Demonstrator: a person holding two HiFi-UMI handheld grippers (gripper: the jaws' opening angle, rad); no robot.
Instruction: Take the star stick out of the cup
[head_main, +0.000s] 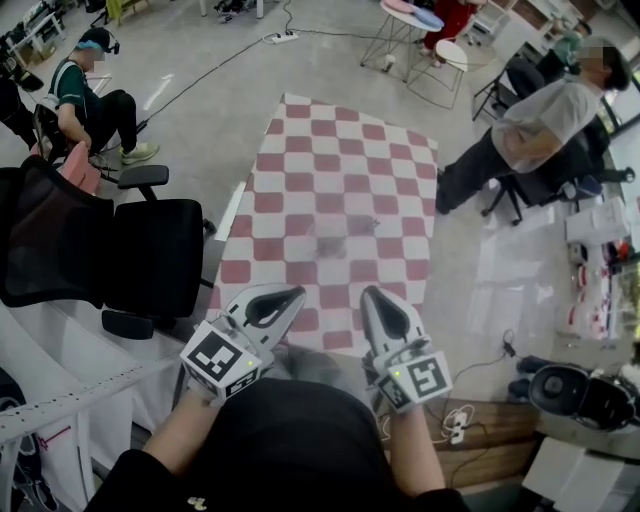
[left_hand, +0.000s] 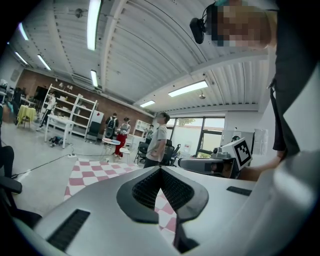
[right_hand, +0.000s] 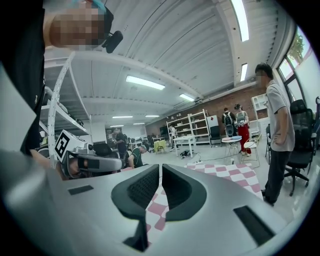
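1. Two grippers are closest, held low in front of the person's dark top (head_main: 290, 440). The left gripper (head_main: 292, 294) has its jaws pressed together with nothing in them. The right gripper (head_main: 376, 294) has its jaws together too, and it holds nothing.
2. Each gripper has one cube with black and white squares, so there are two: the left cube (head_main: 222, 362) and the right cube (head_main: 425, 380). The person's arms run off the bottom edge.
3. One black chair (head_main: 140, 255) stands on the left, just beside the mat. One white rail (head_main: 80, 400) crosses the bottom left corner and is cut off there.
4. One big mat (head_main: 330, 160) with red and white squares lies on the floor past the grippers. The grippers hide part of its near edge.
5. One small grey smudge (head_main: 345, 235) sits near the middle of the mat. It is too blurry to tell if it is the cup with the star stick, so I cannot tell where the star stick is.
6. Two people are farther off. One seated person (head_main: 85, 95) is at the far left. One standing person (head_main: 535, 125) in a grey shirt is by the mat's right side.
7. Farthest away, one white power strip (head_main: 284, 38) lies on the floor with a long cable. The round tables (head_main: 410, 18) are cut off by the top edge.
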